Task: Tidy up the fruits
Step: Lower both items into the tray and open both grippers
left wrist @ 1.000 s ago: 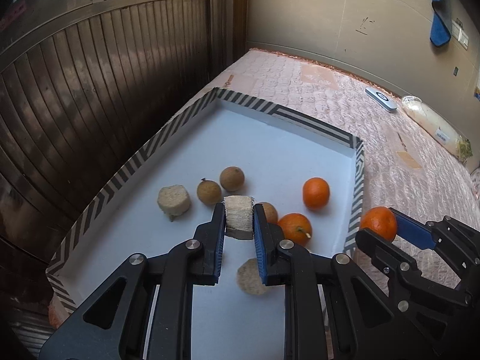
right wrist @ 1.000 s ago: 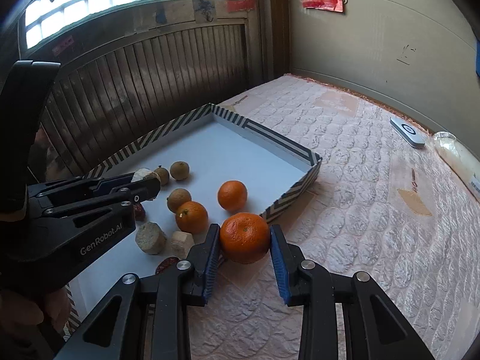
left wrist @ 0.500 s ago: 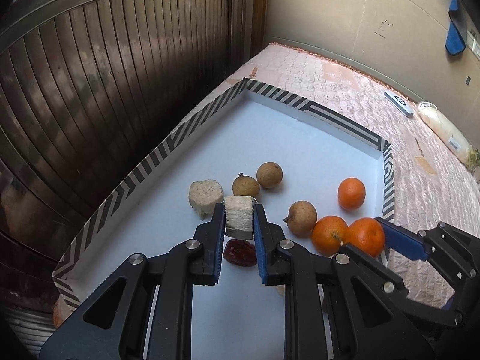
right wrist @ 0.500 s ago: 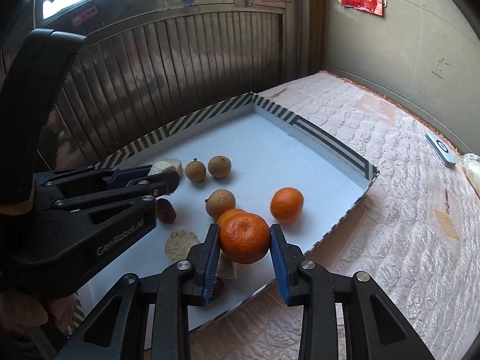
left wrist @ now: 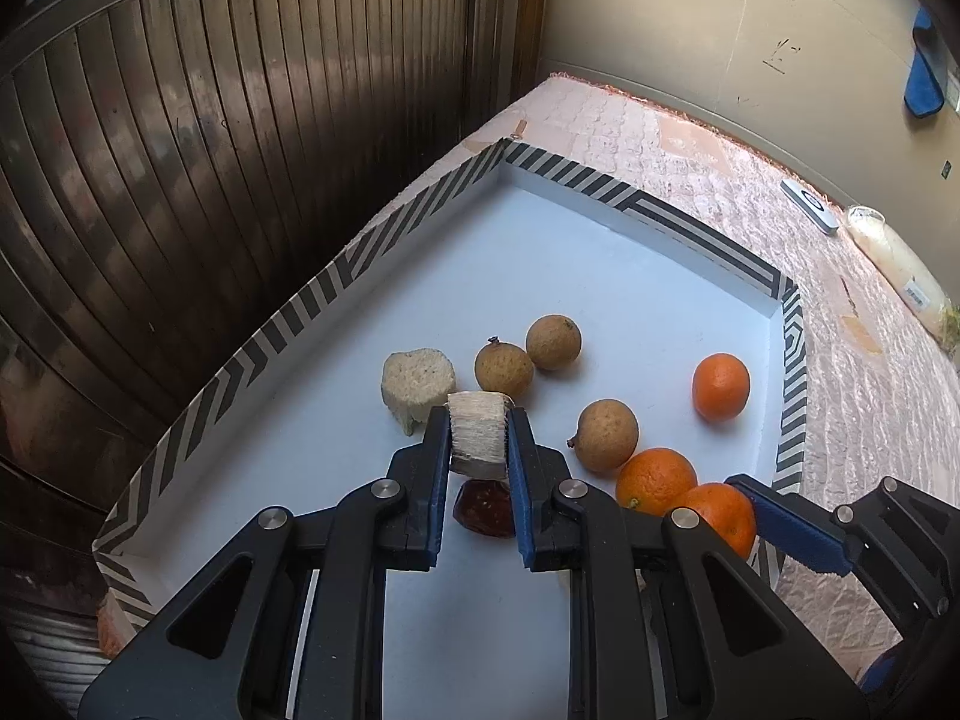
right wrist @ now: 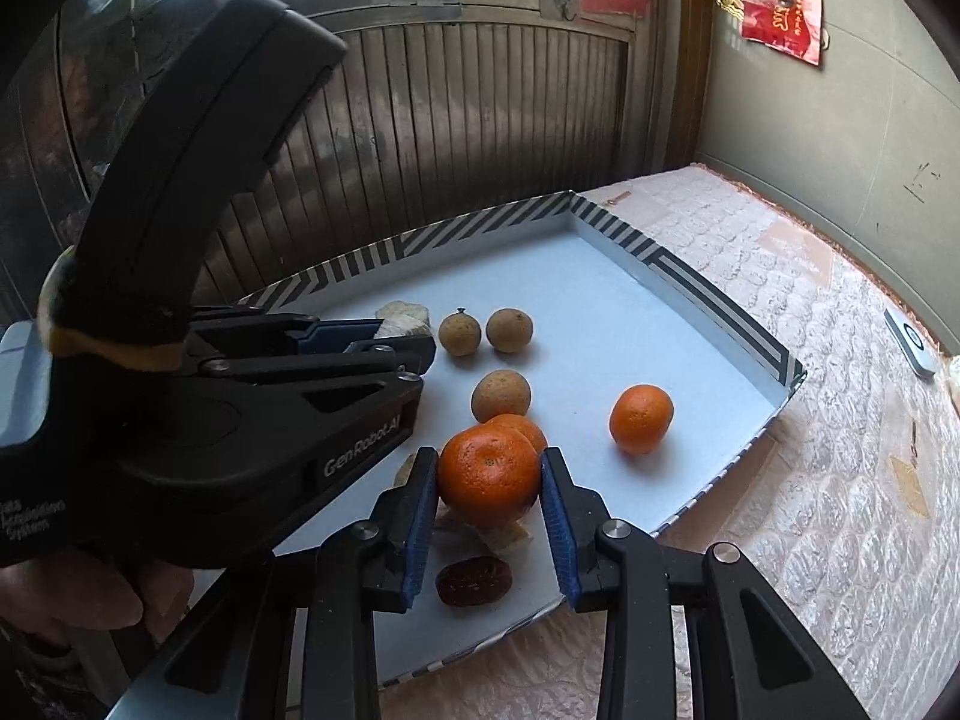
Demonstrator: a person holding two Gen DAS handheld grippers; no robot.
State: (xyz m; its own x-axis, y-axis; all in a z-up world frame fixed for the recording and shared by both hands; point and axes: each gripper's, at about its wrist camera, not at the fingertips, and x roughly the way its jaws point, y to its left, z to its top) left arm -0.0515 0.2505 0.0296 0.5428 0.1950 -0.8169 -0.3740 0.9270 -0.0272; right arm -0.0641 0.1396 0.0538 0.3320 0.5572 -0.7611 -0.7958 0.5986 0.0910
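Note:
My left gripper (left wrist: 478,438) is shut on a pale fibrous sugarcane piece (left wrist: 478,429), held above the white tray (left wrist: 630,276) next to another pale piece (left wrist: 417,381). My right gripper (right wrist: 489,480) is shut on an orange mandarin (right wrist: 489,474), held over the tray's near part just beside a second mandarin (left wrist: 654,477). A third mandarin (left wrist: 720,387) lies near the right rim. Three brown longans (left wrist: 606,435) (left wrist: 503,367) (left wrist: 553,341) and a dark red date (left wrist: 483,507) lie on the tray floor.
The tray has a black-and-white striped rim (left wrist: 300,312) and sits on a quilted pink mattress (left wrist: 870,372). A dark slatted wall (left wrist: 210,150) runs along the left. A white remote (left wrist: 810,204) and a plastic bag (left wrist: 900,270) lie far right. Another date (right wrist: 474,581) lies under my right gripper.
Both grippers moved forward and left over the tray. The held mandarin went from beyond the right rim to above the tray, beside the resting mandarin. The held sugarcane piece neared the other pale piece.

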